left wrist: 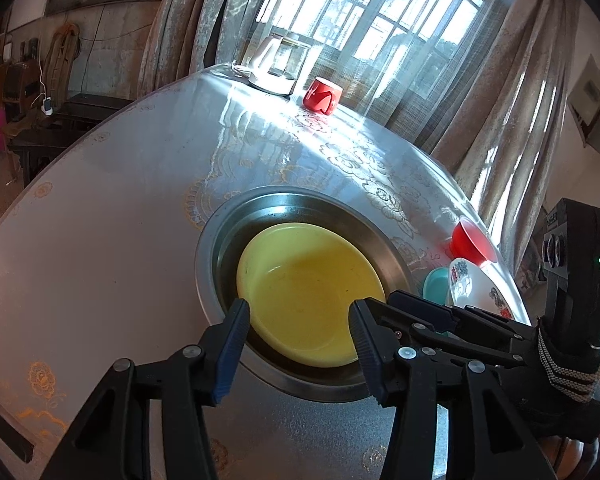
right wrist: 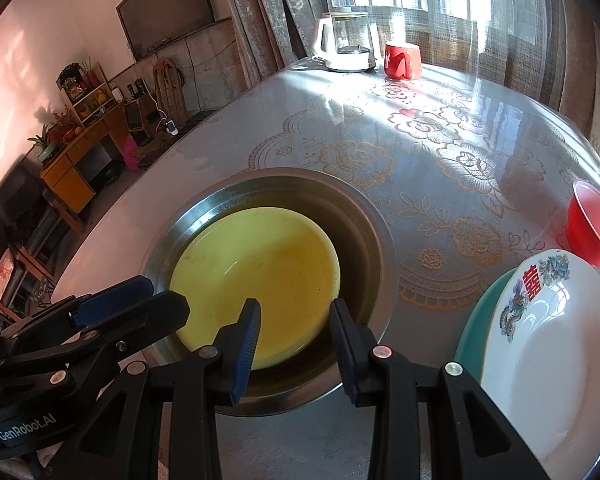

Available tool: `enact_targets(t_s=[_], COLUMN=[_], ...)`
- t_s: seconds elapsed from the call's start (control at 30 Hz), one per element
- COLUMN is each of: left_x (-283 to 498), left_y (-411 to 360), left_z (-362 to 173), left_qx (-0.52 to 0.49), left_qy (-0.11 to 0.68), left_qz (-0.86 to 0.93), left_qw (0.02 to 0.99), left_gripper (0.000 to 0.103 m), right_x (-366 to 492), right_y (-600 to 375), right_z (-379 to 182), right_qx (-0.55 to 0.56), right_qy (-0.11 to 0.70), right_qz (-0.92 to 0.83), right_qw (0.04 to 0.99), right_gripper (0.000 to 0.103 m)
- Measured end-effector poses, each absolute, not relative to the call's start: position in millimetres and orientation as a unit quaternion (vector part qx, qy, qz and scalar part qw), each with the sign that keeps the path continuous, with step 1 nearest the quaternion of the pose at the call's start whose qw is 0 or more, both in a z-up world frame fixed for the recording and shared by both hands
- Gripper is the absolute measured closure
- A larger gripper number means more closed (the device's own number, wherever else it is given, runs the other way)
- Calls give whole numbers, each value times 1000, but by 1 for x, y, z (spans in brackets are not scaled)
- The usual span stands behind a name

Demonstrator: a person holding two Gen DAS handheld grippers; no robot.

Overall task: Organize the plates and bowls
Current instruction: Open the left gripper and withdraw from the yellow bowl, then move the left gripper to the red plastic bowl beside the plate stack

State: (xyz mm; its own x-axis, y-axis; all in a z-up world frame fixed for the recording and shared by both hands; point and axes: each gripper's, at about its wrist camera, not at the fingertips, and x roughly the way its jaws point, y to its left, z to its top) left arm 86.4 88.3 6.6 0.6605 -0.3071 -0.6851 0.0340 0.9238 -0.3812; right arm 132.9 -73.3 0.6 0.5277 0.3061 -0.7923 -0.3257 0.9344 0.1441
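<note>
A yellow bowl (left wrist: 308, 276) (right wrist: 260, 272) lies inside a wide steel bowl (left wrist: 204, 256) (right wrist: 296, 174) on the table. My left gripper (left wrist: 298, 306) stands open over the yellow bowl's near rim, one finger above the steel rim and the other above the yellow inside. My right gripper (right wrist: 295, 304) is also open, its fingers hanging over the yellow bowl's near right edge without pressing it. Each gripper appears side-on in the other's view, close beside its partner. A white decorated plate (right wrist: 548, 352) (left wrist: 472, 288) rests on a teal plate (right wrist: 472, 328) (left wrist: 436, 284) to the right.
A red plastic cup (right wrist: 592, 224) (left wrist: 472, 240) stands just behind the plates near the table's right edge. At the far end are a red mug (right wrist: 402, 60) (left wrist: 322, 94) and a glass kettle (right wrist: 348, 46) (left wrist: 276, 64). A flowered cloth (right wrist: 440, 152) covers the table.
</note>
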Motion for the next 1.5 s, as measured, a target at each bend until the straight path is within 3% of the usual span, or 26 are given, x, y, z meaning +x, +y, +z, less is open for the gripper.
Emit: enact_targets(t_s=[0.9,1.5], left_x=[77,77], left_y=[65,10], left_z=[17,32], left_qx=[-113,-51], left_qy=[386,377], left_qz=[-92,-144], left_qw=[911,914], left_gripper=[50,50], right_x=[112,97], right_y=[-115,-199], right_z=[17,31], right_qx=[85,169], right_qy=[415,381], right_qz=[182,121], right_qw=[887,901], right_gripper=[57,50])
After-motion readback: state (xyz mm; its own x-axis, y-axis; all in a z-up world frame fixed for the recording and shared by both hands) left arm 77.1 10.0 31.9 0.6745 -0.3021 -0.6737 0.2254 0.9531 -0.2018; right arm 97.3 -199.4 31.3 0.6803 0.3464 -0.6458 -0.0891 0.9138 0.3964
